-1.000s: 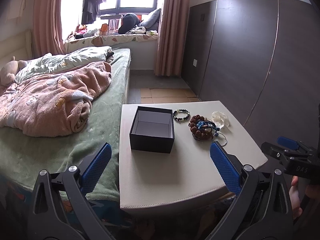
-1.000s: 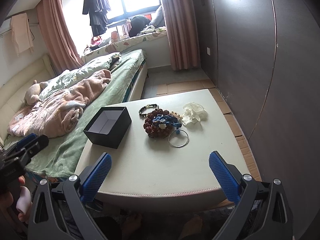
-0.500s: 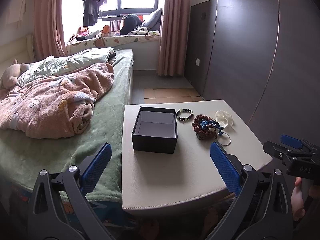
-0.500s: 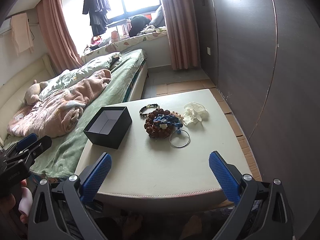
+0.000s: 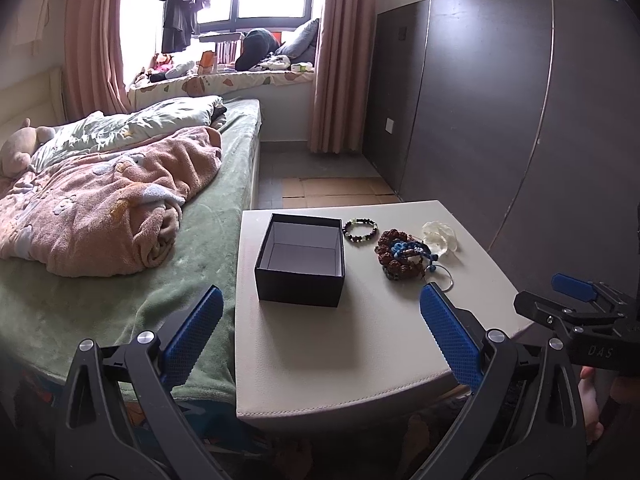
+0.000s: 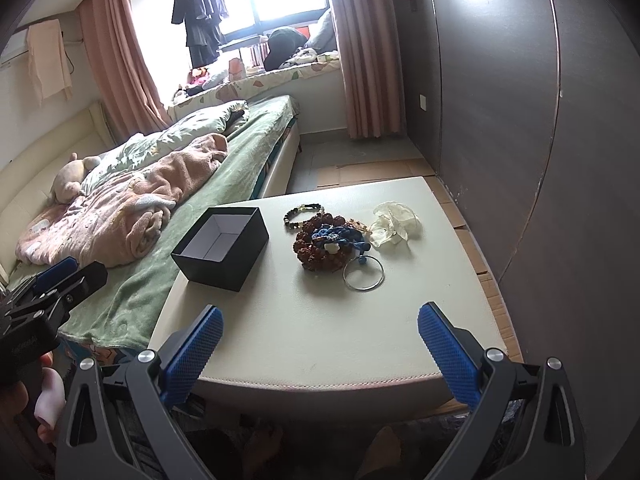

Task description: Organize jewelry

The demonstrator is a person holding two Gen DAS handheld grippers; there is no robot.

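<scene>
On the cream table (image 6: 320, 328) beside the bed (image 5: 120, 288), you have one black box (image 5: 300, 264), lidless, pale inside and empty, standing at the table's left half. Right of it lies the jewelry, counted: one small bracelet of dark and yellow-green beads (image 6: 303, 216) lying alone just behind the heap; one bracelet of large brown knobbly beads (image 6: 320, 248), coiled; one blue braided cord piece (image 6: 340, 236) draped on top of the brown beads, touching them, with a pale stone at its middle; one thin silver bangle (image 6: 363, 274) flat on the table, touching the front of the heap. One crumpled clear plastic bag (image 6: 396, 224) sits just right of the heap. Something thin and gold shows between the heap and the bag; too small to tell what. Your left gripper (image 5: 320, 336) hangs over the near table edge, jaws spread wide, nothing between the two blue pads, aimed toward the box. Your right gripper (image 6: 320, 340) likewise hangs at the near edge, jaws wide apart and empty, aimed toward the heap. Each gripper shows at the margin of the other's view; the right one, seen from the left wrist camera, carries the letters "DAS" in pale print. No other writing is legible. One pink blanket (image 5: 100, 208) lies bunched on the bed, well apart from the table's things.
</scene>
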